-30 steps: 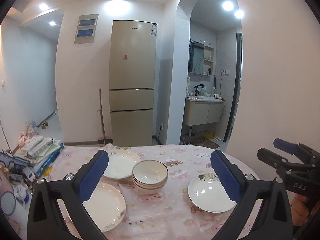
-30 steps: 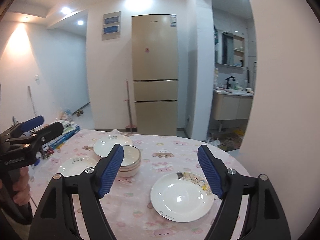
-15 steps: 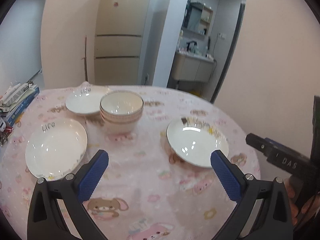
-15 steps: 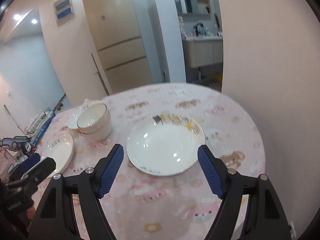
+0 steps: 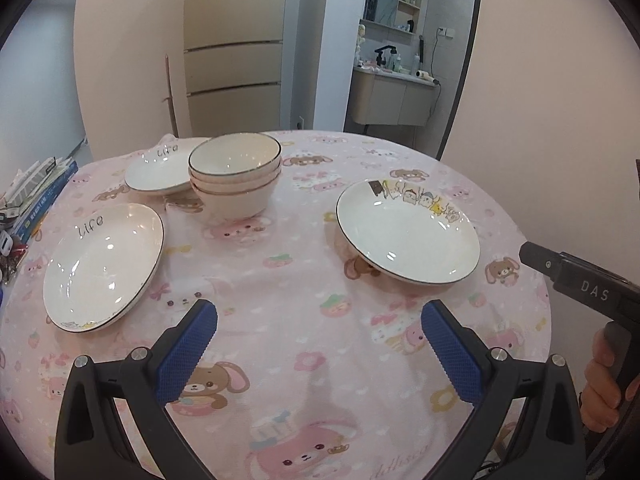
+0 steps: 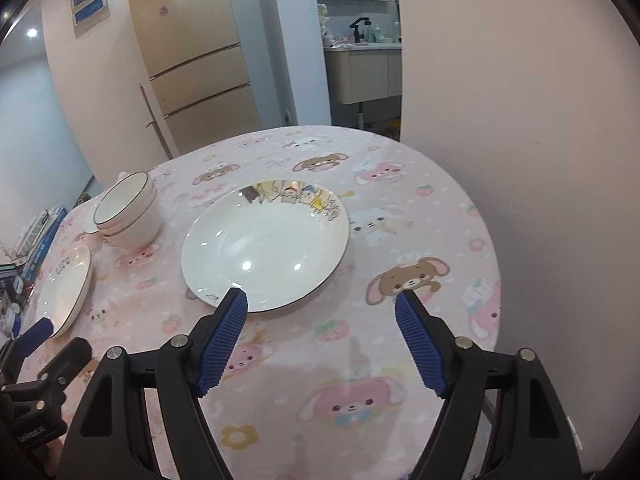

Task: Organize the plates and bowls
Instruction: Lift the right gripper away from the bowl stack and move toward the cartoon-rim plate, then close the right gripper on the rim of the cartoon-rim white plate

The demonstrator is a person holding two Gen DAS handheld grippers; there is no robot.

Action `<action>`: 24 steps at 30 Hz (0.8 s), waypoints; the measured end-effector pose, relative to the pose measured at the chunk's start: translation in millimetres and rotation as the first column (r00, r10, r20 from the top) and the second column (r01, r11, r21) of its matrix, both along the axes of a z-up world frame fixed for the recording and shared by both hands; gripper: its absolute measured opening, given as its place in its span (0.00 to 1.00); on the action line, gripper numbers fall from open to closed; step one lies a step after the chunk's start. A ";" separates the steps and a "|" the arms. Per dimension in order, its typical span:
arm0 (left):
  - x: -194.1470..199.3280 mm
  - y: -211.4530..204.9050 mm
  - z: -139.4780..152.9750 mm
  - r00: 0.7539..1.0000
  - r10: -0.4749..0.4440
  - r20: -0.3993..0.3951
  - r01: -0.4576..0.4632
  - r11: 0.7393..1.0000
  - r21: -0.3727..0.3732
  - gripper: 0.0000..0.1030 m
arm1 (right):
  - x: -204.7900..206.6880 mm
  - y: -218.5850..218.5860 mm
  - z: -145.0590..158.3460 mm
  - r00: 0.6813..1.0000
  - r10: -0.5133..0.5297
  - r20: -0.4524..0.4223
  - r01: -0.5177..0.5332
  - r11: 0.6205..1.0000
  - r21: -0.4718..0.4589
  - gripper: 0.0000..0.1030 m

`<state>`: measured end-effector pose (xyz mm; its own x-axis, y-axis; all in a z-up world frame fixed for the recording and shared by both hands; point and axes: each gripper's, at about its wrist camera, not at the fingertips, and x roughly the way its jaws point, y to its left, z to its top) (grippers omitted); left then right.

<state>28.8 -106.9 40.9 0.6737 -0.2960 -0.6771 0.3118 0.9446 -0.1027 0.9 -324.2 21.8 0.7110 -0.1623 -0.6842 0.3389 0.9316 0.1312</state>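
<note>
A white plate with cartoon figures on its rim (image 5: pixel 408 230) (image 6: pixel 264 244) lies on the right of the round table. A stack of white bowls (image 5: pixel 235 176) (image 6: pixel 128 212) stands at the back. A "Life" plate (image 5: pixel 102 266) (image 6: pixel 66 286) lies front left and a second one (image 5: pixel 158 170) behind it. My left gripper (image 5: pixel 318 324) is open and empty above the cloth near the front. My right gripper (image 6: pixel 322 304) is open and empty, its left fingertip just over the cartoon plate's near rim.
The table has a pink cartoon tablecloth (image 5: pixel 312 360). Books and boxes (image 5: pixel 36 188) are piled at its left edge. A wall (image 6: pixel 520 120) stands close on the right. A fridge (image 5: pixel 234 48) and a washroom lie beyond the table.
Both grippers have tilted down and moved in over the table. The right gripper has come closer to the cartoon plate. No dish has moved.
</note>
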 end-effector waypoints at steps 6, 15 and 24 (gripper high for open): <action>-9.7 -3.6 12.4 0.994 0.022 0.111 -0.020 1.000 -0.022 1.00 | -8.7 2.4 10.4 0.995 -0.013 0.098 0.022 0.995 -0.096 0.99; -0.6 3.0 31.6 0.975 0.078 0.206 -0.068 0.996 -0.055 1.00 | -12.5 -2.0 27.7 0.982 -0.004 0.190 0.040 0.981 -0.190 1.00; 22.2 -9.6 33.6 0.975 0.061 0.212 -0.043 0.995 -0.085 1.00 | 4.6 -16.5 27.9 0.984 0.000 0.178 0.037 0.978 -0.205 1.00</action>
